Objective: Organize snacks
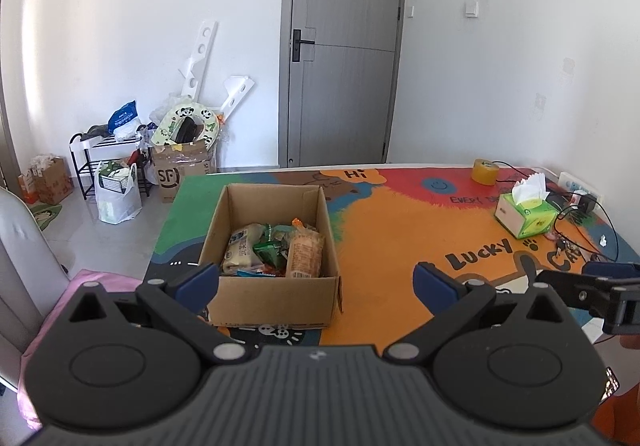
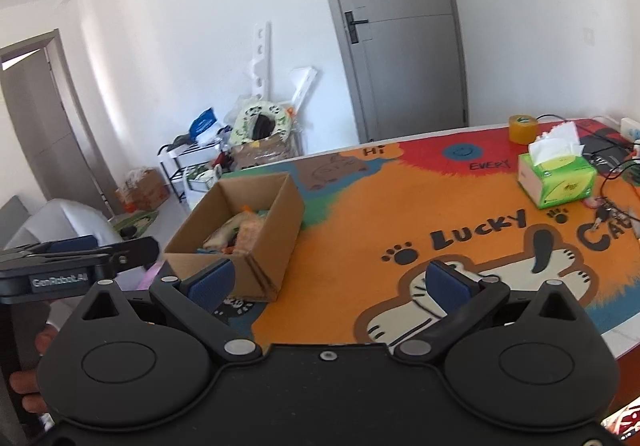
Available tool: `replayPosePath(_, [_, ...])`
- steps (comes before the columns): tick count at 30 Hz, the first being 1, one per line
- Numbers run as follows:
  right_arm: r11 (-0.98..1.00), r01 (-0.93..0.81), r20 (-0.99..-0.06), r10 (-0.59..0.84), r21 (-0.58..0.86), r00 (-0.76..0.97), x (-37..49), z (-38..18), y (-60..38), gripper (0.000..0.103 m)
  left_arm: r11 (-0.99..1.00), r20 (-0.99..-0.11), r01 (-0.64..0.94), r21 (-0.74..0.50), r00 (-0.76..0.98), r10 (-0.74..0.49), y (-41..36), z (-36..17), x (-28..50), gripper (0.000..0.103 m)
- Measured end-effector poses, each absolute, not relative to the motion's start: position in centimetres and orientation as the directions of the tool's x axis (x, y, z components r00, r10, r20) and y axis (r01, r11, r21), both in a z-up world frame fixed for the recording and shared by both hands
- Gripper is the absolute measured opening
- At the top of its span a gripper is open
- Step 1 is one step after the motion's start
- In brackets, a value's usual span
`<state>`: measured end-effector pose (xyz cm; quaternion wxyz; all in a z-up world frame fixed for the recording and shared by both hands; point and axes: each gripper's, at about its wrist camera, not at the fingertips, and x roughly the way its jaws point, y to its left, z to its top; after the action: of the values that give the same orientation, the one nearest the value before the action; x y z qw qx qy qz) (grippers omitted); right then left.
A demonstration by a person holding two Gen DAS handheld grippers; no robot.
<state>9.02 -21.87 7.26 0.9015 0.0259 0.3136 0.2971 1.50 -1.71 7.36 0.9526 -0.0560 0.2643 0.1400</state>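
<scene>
Snacks boxed, both tools empty

We hold left gripper (image 1: 316,280) and right gripper (image 2: 328,282) wide open, gripping nothing; snacks (image 1: 276,246) fill the cardboard box (image 1: 276,298) near the table's (image 1: 400,230) left edge, so we judge the next move is checking for strays.

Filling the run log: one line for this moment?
left claw: open, empty | right claw: open, empty | snacks: in cardboard box

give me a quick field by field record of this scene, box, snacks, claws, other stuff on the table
box: open brown cardboard box, on colourful cartoon table mat
contents: wrapped snack packets, piled inside
left claw: open, empty
right claw: open, empty
also on mat: green tissue box, yellow tape roll, black cables
</scene>
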Motion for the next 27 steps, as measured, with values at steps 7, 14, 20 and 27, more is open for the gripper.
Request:
replayPosePath(7, [0.821,-0.526,-0.561,0.548,0.219,0.621,8.7,6.9,-21.0,0.103,0.956,-0.532,-0.293,-0.032,0.815,0.232,-1.3,6.9,1.6,0.103])
replayPosePath(14, [0.817,-0.534,-0.569,0.551,0.219,0.610,8.6,6.6,-20.7,0.103,0.957,-0.542,-0.288,-0.031,0.809,0.226,-1.3,6.6,1.6,0.103])
replayPosePath(20, [0.820,-0.527,-0.567,0.550,0.224,0.614,8.8,6.6,-20.9,0.103,0.957,-0.555,-0.289,-0.033,0.801,0.223,-1.1,6.2,1.8,0.103])
replayPosePath(27, [0.822,-0.523,-0.572,0.546,0.225,0.612,8.9,6.5,-21.0,0.103,0.956,-0.555,-0.291,-0.034,0.801,0.224,-1.0,6.1,1.9,0.103])
